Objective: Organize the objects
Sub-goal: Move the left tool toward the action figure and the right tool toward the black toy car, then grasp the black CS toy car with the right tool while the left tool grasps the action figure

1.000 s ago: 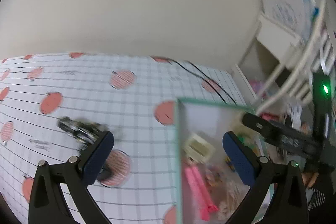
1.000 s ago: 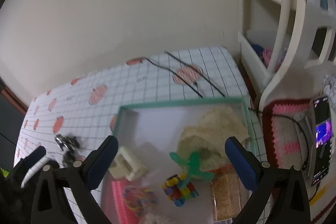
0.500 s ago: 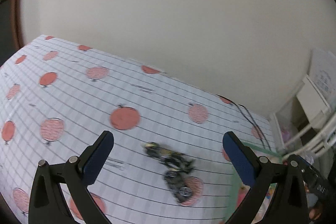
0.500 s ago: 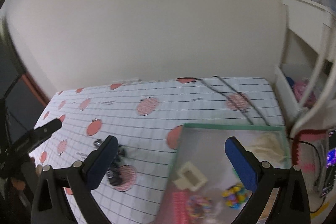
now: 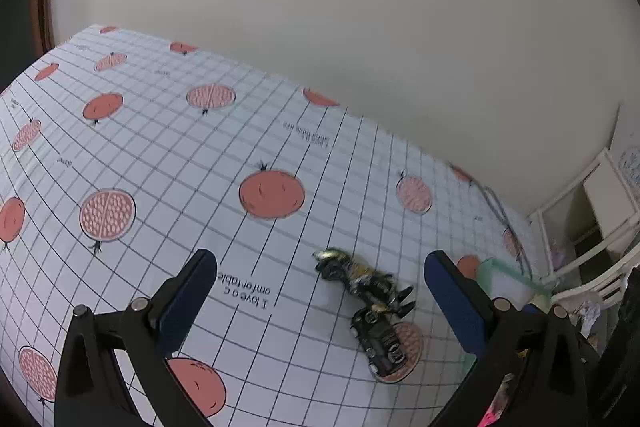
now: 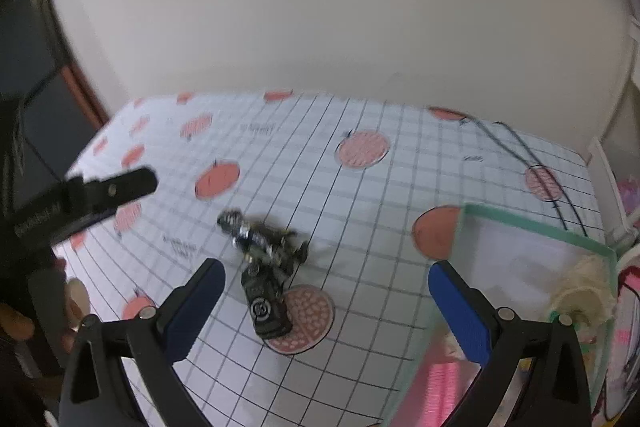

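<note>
Black toy car (image 6: pixel 267 301) points nose toward camera, lengthwise.

We see both grippers swung away from the green-rimmed box (image 6: pixel 536 227) toward the dark toy vehicles (image 5: pixel 368 295) on the pomegranate tablecloth (image 5: pixel 160 155). A second ago the left gripper (image 5: pixel 320 291) had the box between its fingers and the toys by its left finger; now the toys lie between the fingers, nearer the right one, and the box shows only as a corner beyond the right finger. The right gripper (image 6: pixel 326 295) looked down into the box before; now the toys sit between its fingers, toward the left one, and the box stands behind the right finger.
</note>
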Action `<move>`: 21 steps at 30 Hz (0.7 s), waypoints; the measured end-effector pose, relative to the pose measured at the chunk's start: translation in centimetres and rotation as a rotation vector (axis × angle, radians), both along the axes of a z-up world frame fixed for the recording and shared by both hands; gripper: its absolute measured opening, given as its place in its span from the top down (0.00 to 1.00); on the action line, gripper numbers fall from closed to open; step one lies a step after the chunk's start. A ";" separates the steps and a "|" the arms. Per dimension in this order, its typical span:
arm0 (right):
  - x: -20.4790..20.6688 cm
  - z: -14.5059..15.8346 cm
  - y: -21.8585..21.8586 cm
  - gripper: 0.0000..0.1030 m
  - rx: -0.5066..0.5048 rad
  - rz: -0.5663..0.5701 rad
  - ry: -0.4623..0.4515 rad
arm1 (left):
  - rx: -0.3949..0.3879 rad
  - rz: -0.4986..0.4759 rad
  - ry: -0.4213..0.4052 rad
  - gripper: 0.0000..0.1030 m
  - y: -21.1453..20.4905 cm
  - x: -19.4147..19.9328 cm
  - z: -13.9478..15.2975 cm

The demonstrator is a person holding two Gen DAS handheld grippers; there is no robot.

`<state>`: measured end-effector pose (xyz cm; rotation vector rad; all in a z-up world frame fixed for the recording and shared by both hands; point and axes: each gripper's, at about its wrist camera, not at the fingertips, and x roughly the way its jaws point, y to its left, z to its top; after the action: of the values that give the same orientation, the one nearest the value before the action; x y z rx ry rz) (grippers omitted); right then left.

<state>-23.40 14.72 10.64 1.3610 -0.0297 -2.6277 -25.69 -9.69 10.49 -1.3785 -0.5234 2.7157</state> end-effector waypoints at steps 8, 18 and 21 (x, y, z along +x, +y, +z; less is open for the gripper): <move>-0.8 -4.3 -2.7 0.00 0.045 0.031 -0.086 | -0.018 0.032 -0.071 0.00 -0.8 -0.3 -2.4; -1.3 -7.2 -4.3 0.00 0.083 0.036 -0.143 | -0.045 0.048 -0.104 0.00 -1.4 -0.4 -3.8; -1.5 -7.6 -4.5 0.00 0.087 0.029 -0.148 | -0.044 0.052 -0.114 0.00 -1.4 -0.4 -4.2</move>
<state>-24.91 10.21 3.00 1.5706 0.0850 -2.5268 -26.05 -11.13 6.33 -1.5599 -0.5159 2.7166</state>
